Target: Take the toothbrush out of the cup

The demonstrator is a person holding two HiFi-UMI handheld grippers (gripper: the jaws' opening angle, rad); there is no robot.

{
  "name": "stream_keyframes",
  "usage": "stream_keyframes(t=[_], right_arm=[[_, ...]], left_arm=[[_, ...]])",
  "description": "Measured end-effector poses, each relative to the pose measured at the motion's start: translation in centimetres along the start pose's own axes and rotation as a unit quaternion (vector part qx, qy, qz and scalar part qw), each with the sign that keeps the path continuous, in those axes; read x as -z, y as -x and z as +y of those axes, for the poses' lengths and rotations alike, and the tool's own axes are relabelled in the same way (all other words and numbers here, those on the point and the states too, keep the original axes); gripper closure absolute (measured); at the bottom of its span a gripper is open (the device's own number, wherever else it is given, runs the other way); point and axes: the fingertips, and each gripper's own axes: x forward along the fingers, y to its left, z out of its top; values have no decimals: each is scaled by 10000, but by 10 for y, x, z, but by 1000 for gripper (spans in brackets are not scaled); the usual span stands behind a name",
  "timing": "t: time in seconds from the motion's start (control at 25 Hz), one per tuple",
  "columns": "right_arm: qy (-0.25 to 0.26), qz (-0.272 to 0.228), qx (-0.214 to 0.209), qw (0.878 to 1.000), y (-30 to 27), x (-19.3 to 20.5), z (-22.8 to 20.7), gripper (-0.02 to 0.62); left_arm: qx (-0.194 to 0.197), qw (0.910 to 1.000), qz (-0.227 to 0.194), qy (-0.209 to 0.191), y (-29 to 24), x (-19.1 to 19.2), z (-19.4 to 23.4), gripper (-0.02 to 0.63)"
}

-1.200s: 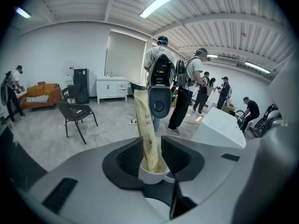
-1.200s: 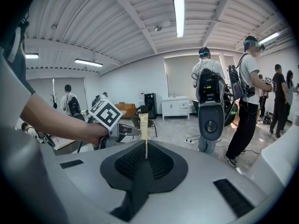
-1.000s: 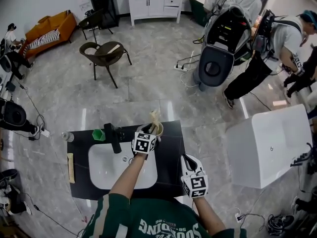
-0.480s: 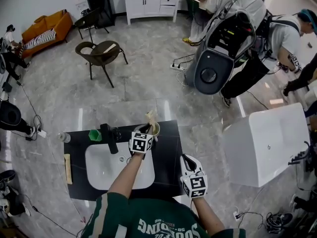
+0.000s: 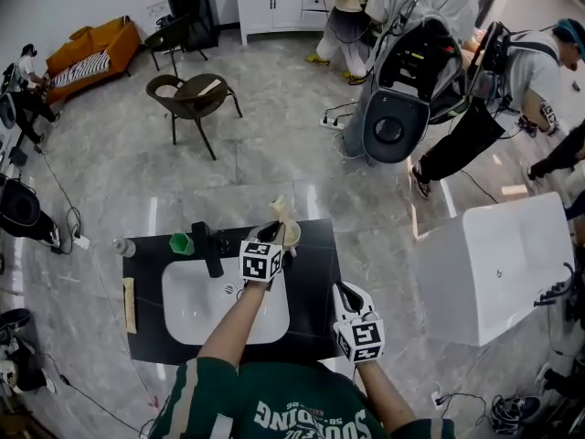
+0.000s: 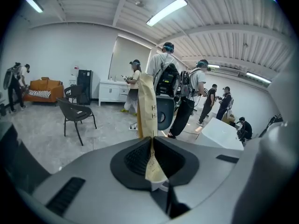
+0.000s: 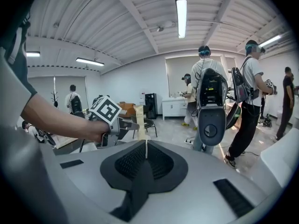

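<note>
Paper-wrapped toothbrush sits pinched in the left tool, whose jaws have just been closing on it, seemingly not yet clear of the cup; right tool idles closed, empty.

head: overhead, steeply down | gripper views: low, facing room | shared: chair

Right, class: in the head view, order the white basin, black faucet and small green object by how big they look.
Largest to smallest: white basin, black faucet, small green object.
</note>
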Motion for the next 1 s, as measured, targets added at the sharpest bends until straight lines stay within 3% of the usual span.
stream_keyframes(t=[0.4, 1.0], right_arm=[[186, -139, -174, 9996, 8, -6, 18, 555], [217, -215, -567, 9979, -7, -7, 56, 557]], left_arm=[[26, 9987, -515, -43, 37, -37, -20, 574], [230, 9970, -704, -244, 87, -38, -32, 574]])
